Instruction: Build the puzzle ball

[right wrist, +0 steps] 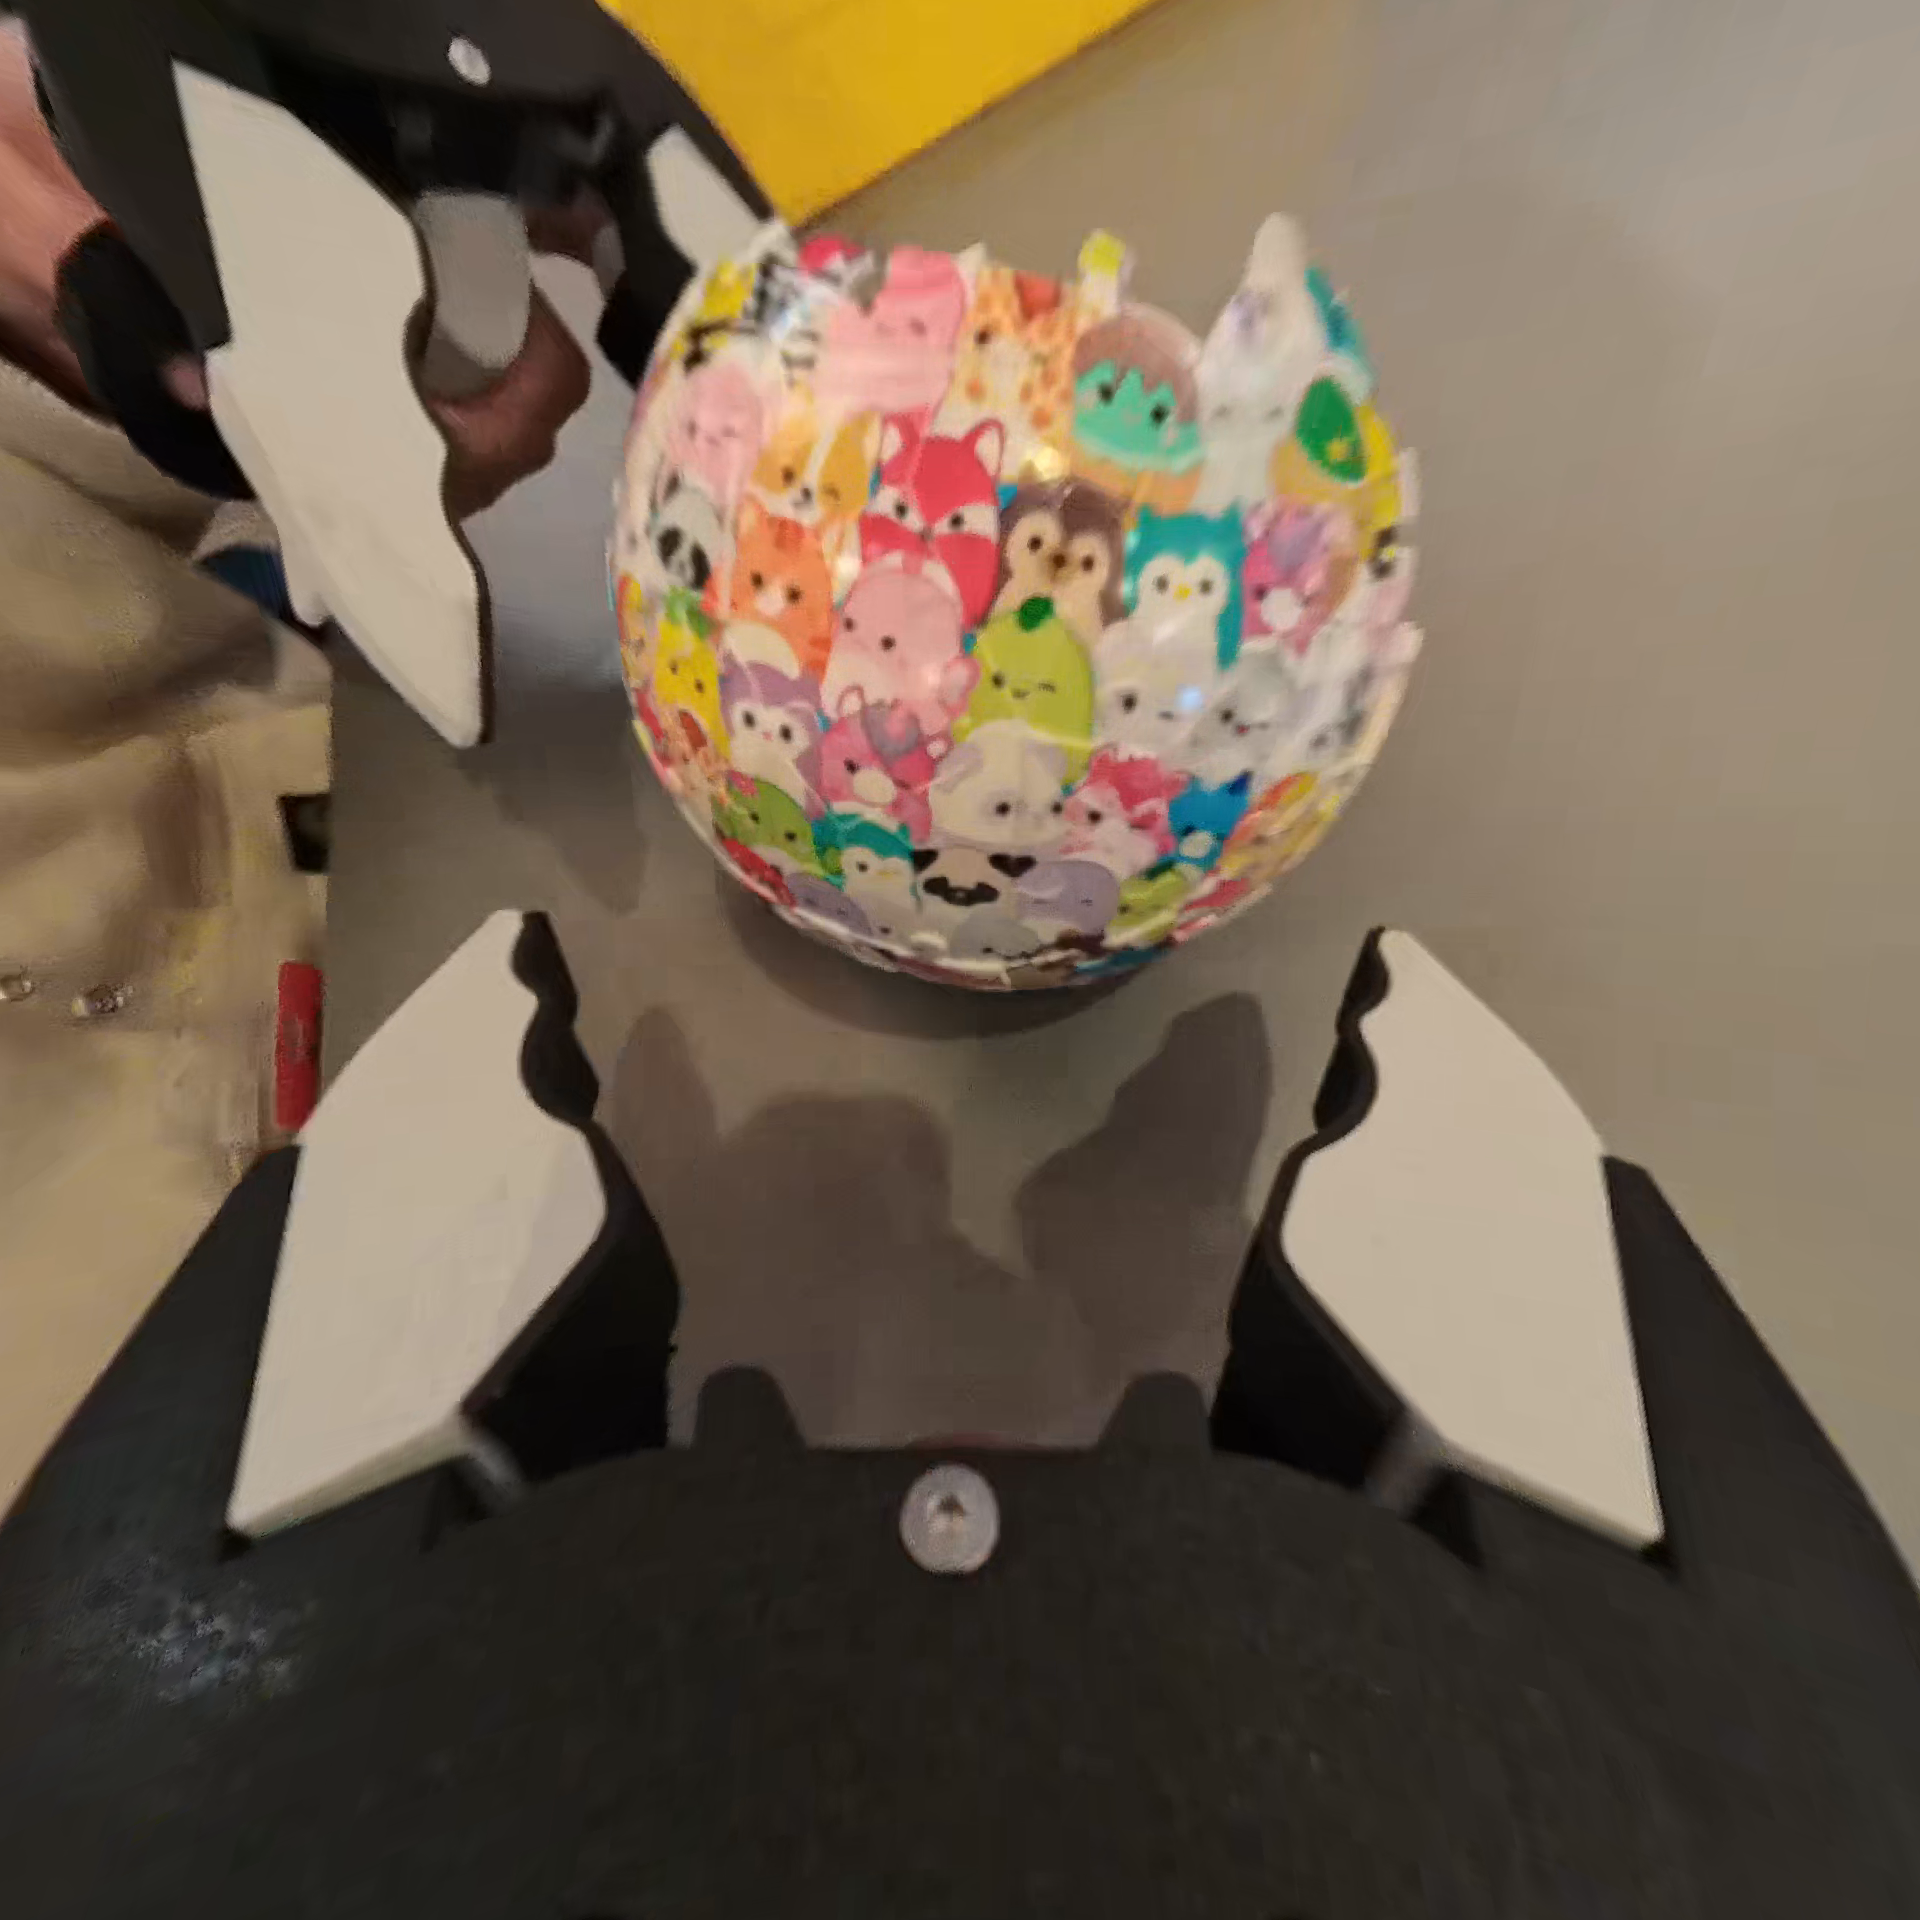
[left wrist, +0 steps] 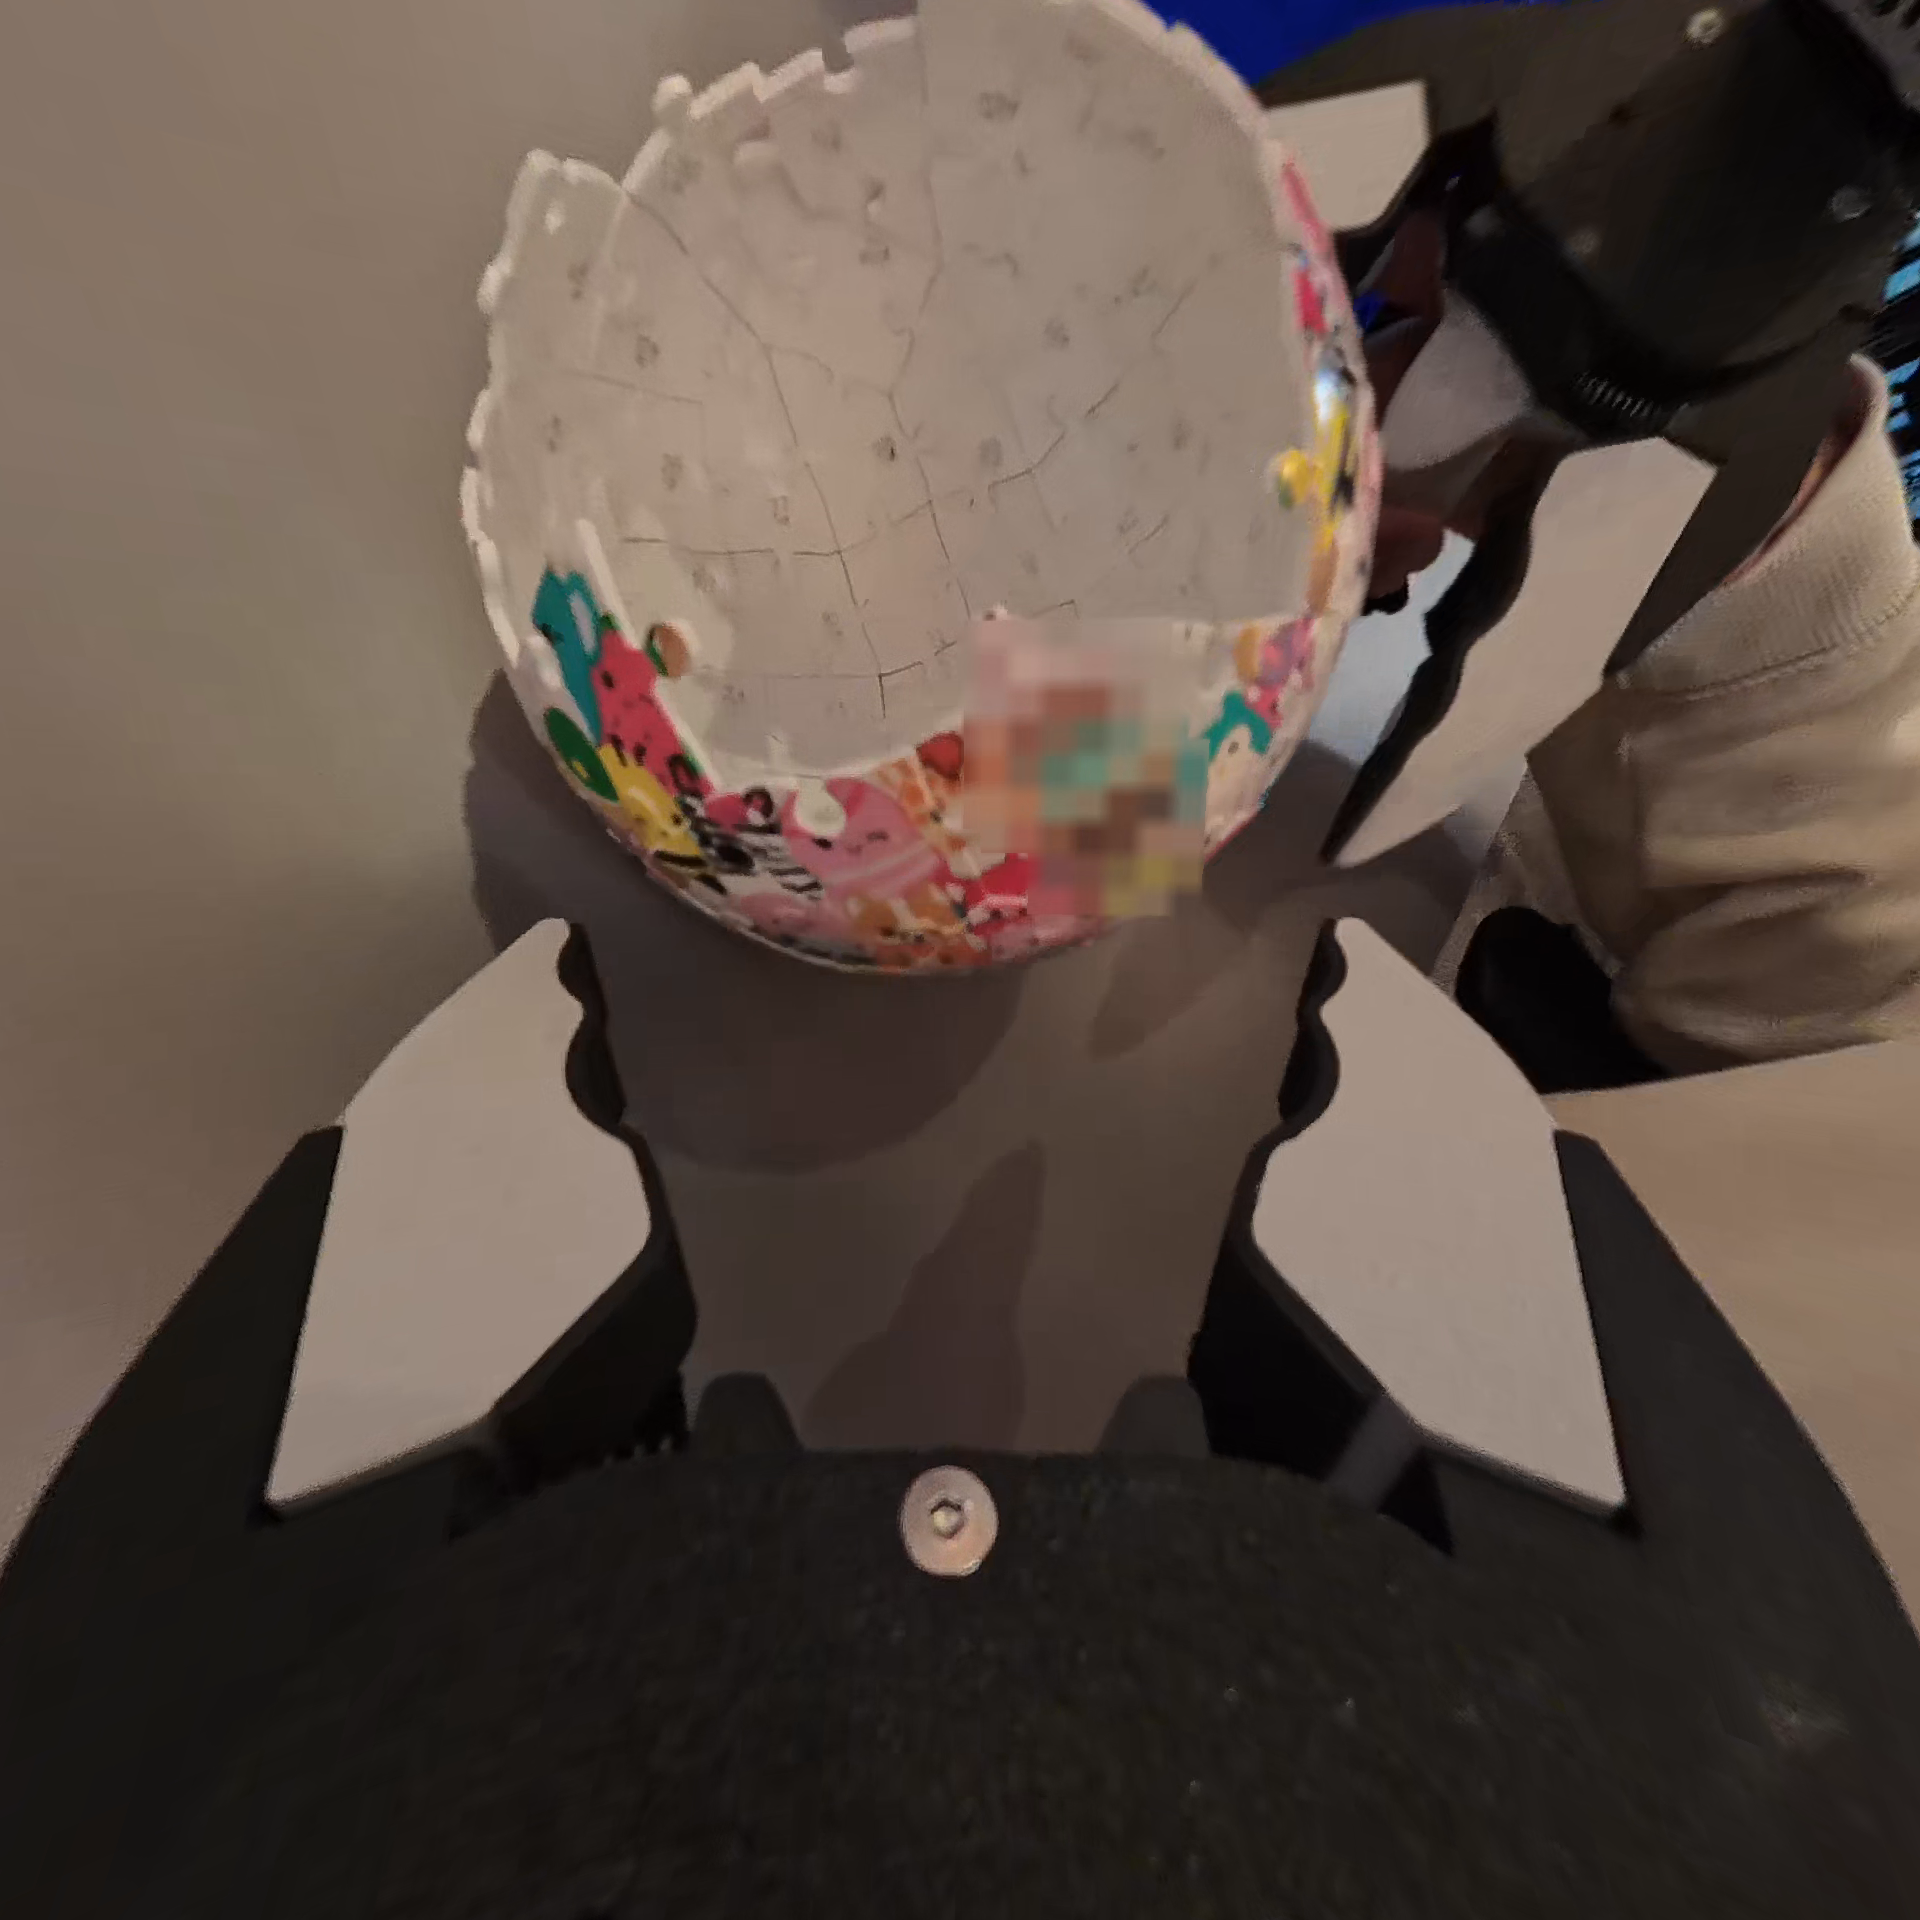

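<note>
The partly built puzzle ball (left wrist: 894, 499) rests on the grey table. In the left wrist view I look into its white hollow inside, with a jagged open rim and colourful cartoon print on the outer shell. In the right wrist view the ball (right wrist: 1013, 634) shows its colourful outside, open at the top. My left gripper (left wrist: 951, 977) is open and empty, just short of the ball. My right gripper (right wrist: 945, 966) is open and empty, close in front of the ball. The right gripper also shows at the upper right of the left wrist view (left wrist: 1558, 520), and the left gripper at the upper left of the right wrist view (right wrist: 499, 447).
A person's cream sleeve (left wrist: 1714, 810) lies at the right edge, and cream clothing (right wrist: 125, 831) at the left of the right wrist view. A yellow object (right wrist: 883, 83) lies on the table behind the ball. The grey table (right wrist: 1610, 520) surrounds the ball.
</note>
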`<state>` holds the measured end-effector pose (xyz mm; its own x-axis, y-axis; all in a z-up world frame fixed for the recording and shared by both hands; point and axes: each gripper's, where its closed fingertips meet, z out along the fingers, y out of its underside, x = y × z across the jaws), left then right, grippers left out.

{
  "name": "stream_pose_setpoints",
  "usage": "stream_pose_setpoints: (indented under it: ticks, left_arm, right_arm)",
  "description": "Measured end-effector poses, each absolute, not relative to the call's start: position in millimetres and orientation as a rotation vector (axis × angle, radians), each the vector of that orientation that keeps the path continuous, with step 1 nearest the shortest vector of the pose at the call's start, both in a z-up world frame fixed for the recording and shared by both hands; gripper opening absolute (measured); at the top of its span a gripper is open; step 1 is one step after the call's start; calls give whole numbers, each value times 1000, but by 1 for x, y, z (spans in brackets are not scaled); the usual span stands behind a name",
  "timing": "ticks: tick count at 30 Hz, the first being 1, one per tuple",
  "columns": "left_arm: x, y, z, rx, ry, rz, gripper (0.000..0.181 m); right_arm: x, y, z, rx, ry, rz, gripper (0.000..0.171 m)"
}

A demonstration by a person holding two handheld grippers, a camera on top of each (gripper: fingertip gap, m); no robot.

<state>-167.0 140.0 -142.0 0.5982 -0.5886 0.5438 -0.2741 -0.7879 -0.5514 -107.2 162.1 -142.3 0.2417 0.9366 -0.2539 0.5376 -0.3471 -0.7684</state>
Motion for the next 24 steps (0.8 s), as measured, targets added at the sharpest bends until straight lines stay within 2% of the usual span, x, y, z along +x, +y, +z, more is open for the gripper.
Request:
stream_pose_setpoints:
  ticks: [4,7,17,21,24]
  left_arm:
    - [-160,142,-147,-2453,656,-1111,116]
    - [-159,142,-149,-2467,680,-1108,105]
    - [-165,161,-155,-2342,893,-678,107]
    - [-167,163,-156,-2258,931,-625,107]
    - [-166,160,-156,-2234,953,-683,107]
  right_arm:
    - [-120,168,-155,-2001,-1420,1063,134]
    - [-128,172,-152,-1977,-1427,1147,125]
    - [-127,188,-161,-1783,-1499,802,124]
    - [-127,192,-167,-1710,-1522,630,125]
    - [-128,185,-166,-1718,-1498,702,132]
